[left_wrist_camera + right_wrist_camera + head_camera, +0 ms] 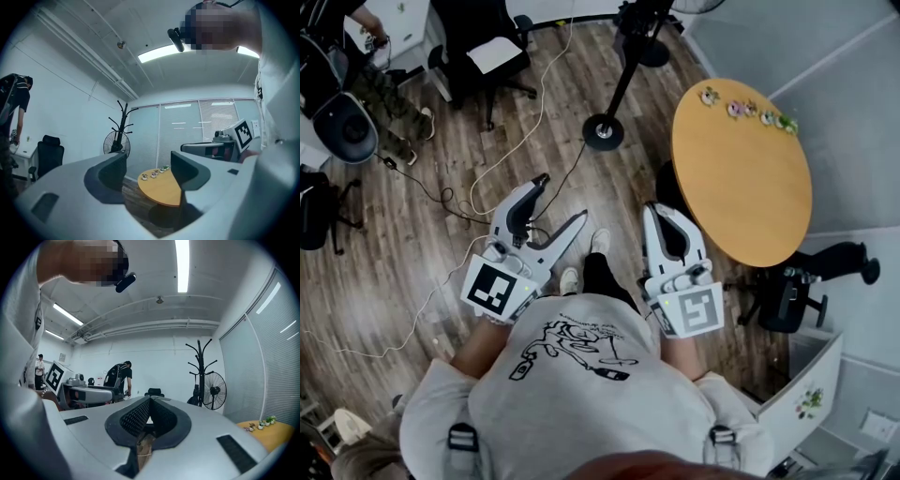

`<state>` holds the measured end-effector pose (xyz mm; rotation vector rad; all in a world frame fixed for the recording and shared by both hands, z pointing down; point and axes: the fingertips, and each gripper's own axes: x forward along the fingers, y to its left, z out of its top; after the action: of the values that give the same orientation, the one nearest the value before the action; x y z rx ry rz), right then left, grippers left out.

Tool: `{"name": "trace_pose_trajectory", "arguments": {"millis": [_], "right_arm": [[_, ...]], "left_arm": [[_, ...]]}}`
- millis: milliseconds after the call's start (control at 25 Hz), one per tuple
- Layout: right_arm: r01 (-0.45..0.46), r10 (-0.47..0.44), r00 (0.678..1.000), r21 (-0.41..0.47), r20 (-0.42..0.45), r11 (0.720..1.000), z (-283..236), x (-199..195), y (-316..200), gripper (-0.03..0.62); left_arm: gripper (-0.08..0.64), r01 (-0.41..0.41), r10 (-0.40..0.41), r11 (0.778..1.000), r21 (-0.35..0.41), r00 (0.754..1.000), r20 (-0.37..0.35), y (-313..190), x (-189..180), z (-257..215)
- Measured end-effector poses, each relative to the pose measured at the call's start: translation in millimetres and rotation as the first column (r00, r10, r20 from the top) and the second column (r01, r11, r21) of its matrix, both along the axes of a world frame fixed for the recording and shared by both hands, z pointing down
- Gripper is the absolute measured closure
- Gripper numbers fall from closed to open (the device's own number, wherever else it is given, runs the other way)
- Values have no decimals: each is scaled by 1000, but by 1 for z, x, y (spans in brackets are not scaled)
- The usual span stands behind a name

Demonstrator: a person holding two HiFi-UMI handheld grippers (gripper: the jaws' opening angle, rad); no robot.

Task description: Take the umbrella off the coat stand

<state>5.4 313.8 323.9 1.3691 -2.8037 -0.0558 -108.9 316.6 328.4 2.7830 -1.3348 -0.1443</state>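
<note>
underfoot, a wood-plank floor (441,216) is seen, with a round, smooth tan table (741,169) at the right. a thin black coat stand (603,131) with branching hooks is planted upright on a disc base, well apart from both tongs. the left gripper (562,197) is held released and empty; the right gripper (658,211) is clenched on nothing. the umbrella cannot be picked out for sure: only a dark lump (193,401) is seen low beside the pole, its axis unreadable.

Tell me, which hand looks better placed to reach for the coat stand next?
Left, probably. The left tongs stand open with nothing between them, while the right tongs are closed and would have to open first. The coat stand is ahead, roughly between both, so neither looks clearly nearer.
</note>
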Motion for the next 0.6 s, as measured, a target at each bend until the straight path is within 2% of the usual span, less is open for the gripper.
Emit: {"name": "trace_pose_trajectory", "arguments": {"millis": [280, 600], "right_arm": [[-6, 6, 1000, -3, 10, 1000, 4, 7, -22, 578], [-13, 13, 1000, -5, 18, 1000, 4, 21, -73, 578]], "left_arm": [[273, -4, 4, 1000, -6, 1000, 0, -24, 7, 4], [275, -12, 12, 1000, 3, 1000, -2, -75, 22, 0]]}}
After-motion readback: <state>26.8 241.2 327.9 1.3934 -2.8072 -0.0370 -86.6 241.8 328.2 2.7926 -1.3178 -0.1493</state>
